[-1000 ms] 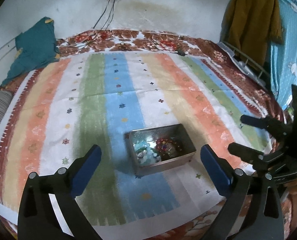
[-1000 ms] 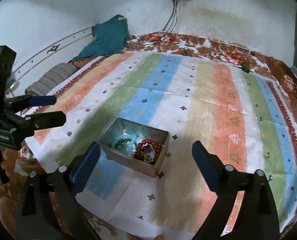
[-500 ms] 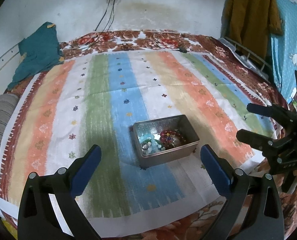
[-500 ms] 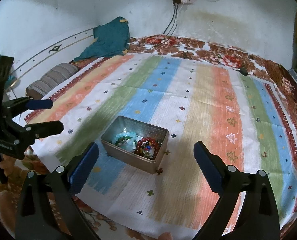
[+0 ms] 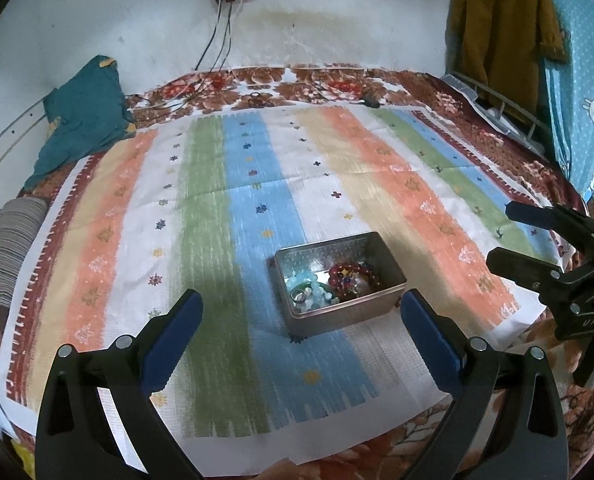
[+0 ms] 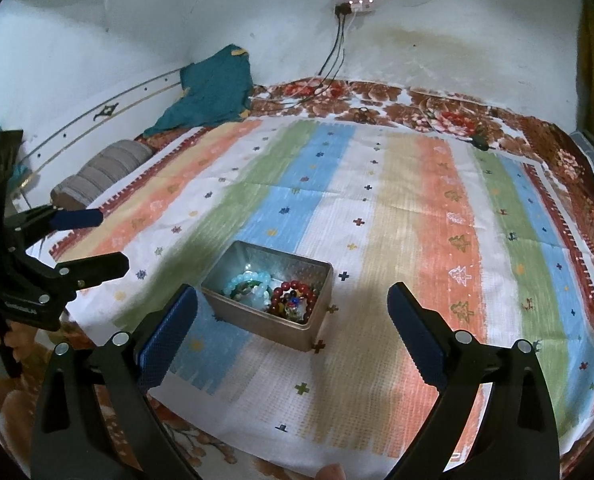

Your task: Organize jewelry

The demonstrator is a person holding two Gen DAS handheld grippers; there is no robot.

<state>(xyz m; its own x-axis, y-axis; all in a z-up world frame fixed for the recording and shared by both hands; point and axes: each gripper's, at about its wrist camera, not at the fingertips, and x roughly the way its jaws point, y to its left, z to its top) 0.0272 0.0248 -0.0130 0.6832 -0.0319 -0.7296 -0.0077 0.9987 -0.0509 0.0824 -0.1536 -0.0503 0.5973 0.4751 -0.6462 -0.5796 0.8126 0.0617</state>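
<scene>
I count two grippers, one tin, two bead bracelets. My left gripper [image 5: 301, 316] hangs released at the lower middle of its frame, pads spread wide and empty; my right gripper [image 6: 293, 308] likewise. One open silver tin [image 6: 237, 309] sits low centre on the striped cloth [image 6: 417, 208], holding a pale aqua bracelet [image 6: 249, 282] left and a dark red bracelet [image 6: 295, 288] right, touching.
</scene>
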